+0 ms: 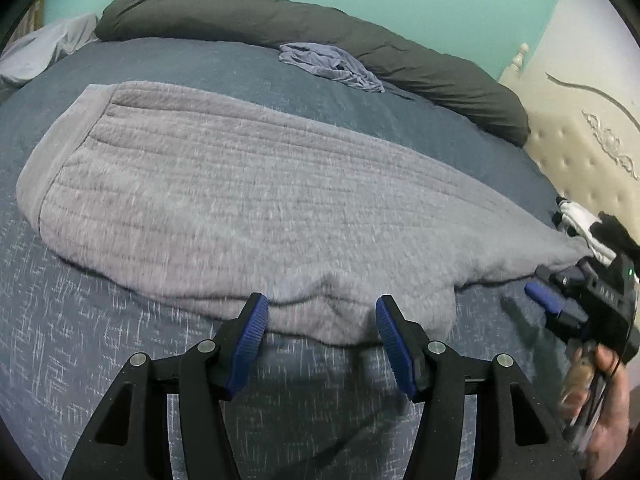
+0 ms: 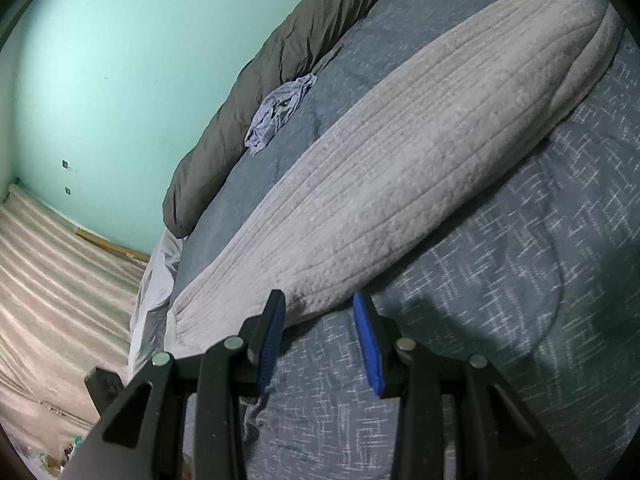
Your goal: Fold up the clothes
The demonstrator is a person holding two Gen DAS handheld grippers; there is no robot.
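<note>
A grey ribbed towel-like cloth (image 1: pixel 240 208) lies folded lengthwise across the blue bedspread (image 1: pixel 72 340). My left gripper (image 1: pixel 320 312) is open, its jaws on either side of the cloth's near edge, which bunches between them. My right gripper (image 2: pixel 320 304) is open at the cloth's (image 2: pixel 400 184) right-hand end, just off its near edge. The right gripper also shows in the left wrist view (image 1: pixel 560 300), held in a hand at the cloth's corner.
A crumpled light-blue garment (image 1: pixel 332 66) lies at the back by a dark grey rolled duvet (image 1: pixel 320 36). A cream tufted headboard (image 1: pixel 580 152) stands at right. A black-and-white item (image 1: pixel 588 224) lies near it. The bed's edge (image 2: pixel 152 292) drops to striped flooring (image 2: pixel 60 288).
</note>
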